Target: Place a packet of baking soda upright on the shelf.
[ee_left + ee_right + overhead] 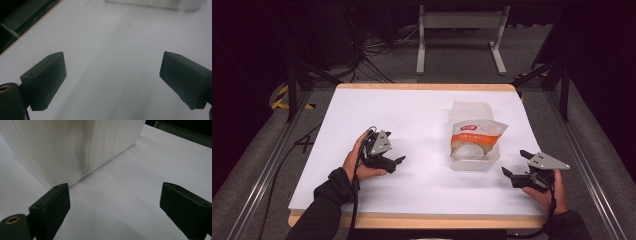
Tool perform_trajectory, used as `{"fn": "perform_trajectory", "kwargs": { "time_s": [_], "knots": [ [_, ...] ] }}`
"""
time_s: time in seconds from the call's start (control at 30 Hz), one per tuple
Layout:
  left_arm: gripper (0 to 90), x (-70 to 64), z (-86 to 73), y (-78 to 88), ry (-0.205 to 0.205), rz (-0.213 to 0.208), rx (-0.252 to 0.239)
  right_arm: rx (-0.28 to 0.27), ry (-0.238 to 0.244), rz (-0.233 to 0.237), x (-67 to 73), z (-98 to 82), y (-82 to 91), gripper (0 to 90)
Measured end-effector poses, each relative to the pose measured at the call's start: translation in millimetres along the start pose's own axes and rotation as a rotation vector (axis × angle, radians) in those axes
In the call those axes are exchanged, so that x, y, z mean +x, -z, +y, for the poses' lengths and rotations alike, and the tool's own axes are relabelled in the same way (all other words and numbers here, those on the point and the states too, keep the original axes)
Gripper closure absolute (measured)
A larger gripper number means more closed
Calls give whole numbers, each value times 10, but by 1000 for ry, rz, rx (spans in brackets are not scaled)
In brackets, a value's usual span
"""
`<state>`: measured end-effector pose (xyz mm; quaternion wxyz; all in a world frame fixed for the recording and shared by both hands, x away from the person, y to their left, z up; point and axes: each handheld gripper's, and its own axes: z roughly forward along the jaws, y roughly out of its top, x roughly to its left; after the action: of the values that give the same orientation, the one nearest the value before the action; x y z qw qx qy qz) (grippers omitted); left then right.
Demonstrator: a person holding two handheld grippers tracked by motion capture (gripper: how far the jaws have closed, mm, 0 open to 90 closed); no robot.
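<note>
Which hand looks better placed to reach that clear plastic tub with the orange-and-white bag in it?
The right. Its tongs are open beside the clear plastic tub holding the orange-and-white bag; the left tongs, also open, sit farther off across bare white table.

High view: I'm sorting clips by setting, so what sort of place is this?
Probably a lab or recording rig, not a home: a white-topped table with a wooden edge sits inside metal frame rails, with loose black cables on grey carpet behind.

One bin (475,159), one pouch (477,132), two claws.
</note>
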<state>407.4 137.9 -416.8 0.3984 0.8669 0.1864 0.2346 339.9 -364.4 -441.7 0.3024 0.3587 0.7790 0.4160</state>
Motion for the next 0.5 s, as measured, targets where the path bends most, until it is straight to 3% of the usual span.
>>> {"fn": "perform_trajectory", "kwargs": {
  "time_s": [0.17,0.3,0.5],
  "knots": [
    [78,43,-162,102,32,12,11,2,0,2,3,1,-2,102],
    [65,47,-234,147,23,24,33,-3,1,-1,5,-2,3,102],
    [67,70,-397,271,50,24,43,1,4,-1,8,0,0,102]
  ]
}}
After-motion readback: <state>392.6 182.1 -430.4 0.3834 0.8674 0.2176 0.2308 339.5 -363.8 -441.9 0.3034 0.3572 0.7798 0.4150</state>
